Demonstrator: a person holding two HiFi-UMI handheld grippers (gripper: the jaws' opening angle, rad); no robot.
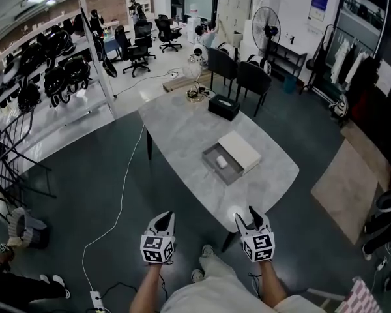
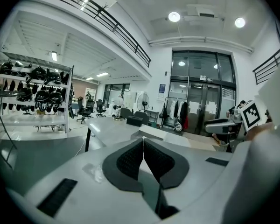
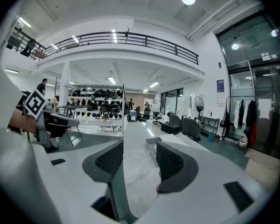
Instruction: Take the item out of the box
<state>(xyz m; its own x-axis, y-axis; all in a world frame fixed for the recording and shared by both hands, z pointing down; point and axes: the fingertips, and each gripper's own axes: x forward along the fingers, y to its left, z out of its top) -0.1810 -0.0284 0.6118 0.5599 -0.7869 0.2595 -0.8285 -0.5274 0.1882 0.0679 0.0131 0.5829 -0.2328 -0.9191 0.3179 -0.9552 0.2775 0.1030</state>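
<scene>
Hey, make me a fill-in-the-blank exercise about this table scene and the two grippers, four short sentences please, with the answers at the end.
1. The left gripper has its jaws ____.
2. The right gripper has its jaws ____, with nothing between them.
3. The item inside the grey box is ____ in colour.
4. The farther box on the table is ____ in colour.

Missing words: shut, open, white, black.

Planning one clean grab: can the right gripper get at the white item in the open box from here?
Probably yes. The box is open, its lid lying beside it, the white item exposed; nothing stands between it and the right gripper, whose jaws are apart.
</scene>
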